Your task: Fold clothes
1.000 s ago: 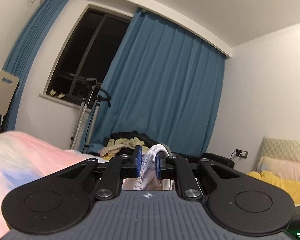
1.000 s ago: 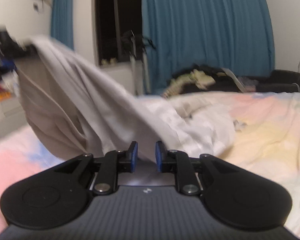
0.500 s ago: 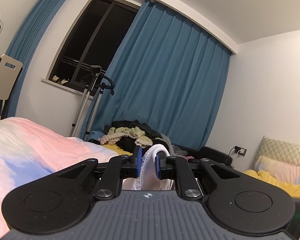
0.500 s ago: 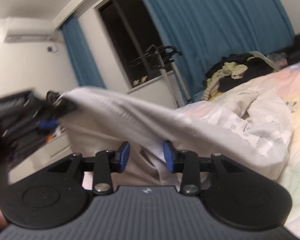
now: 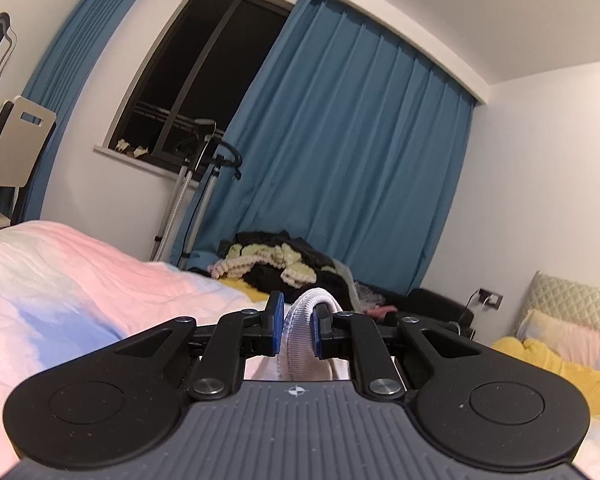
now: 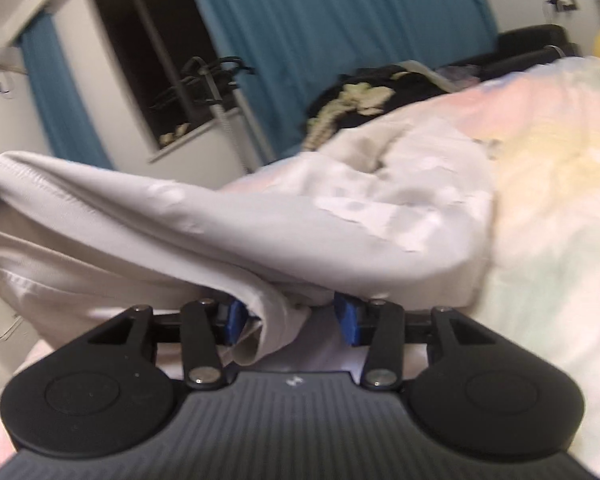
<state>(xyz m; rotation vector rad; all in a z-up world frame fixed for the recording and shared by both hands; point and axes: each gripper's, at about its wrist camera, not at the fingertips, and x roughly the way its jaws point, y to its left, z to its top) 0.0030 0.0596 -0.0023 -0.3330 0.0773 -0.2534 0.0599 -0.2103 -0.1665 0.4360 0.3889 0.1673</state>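
The left hand-held gripper [image 5: 296, 328] pointed level across the bed [image 5: 60, 280], and its blue pads [image 5: 276, 322] were clamped on a ribbed white hem of the garment [image 5: 300, 336], which arched up between them and hung down in front of the camera. The rest of that cloth lay out of sight below the left wrist view. In the right wrist view, which was blurred, the same pale grey-white garment [image 6: 260, 232] stretched from a raised edge at the far left down across the pastel pink, yellow and blue bedspread [image 6: 540, 184], where its far part lay crumpled in a heap. The right hand-held gripper [image 6: 290, 320] tilted slightly downward with its jaws opening; a fold of the garment hung between them, lying against the left blue pad [image 6: 234, 322] while the right pad stood clear of it, so the cloth was no longer pinched there. Beyond the bed stood a dark window [image 5: 188, 80] flanked by blue curtains [image 5: 360, 168], a metal stand [image 5: 198, 184] beneath the sill, and a pile of dark and cream clothes [image 5: 276, 264] on a low black seat. A yellow cushion [image 5: 560, 368] lay at the right by a quilted headboard [image 5: 572, 300].
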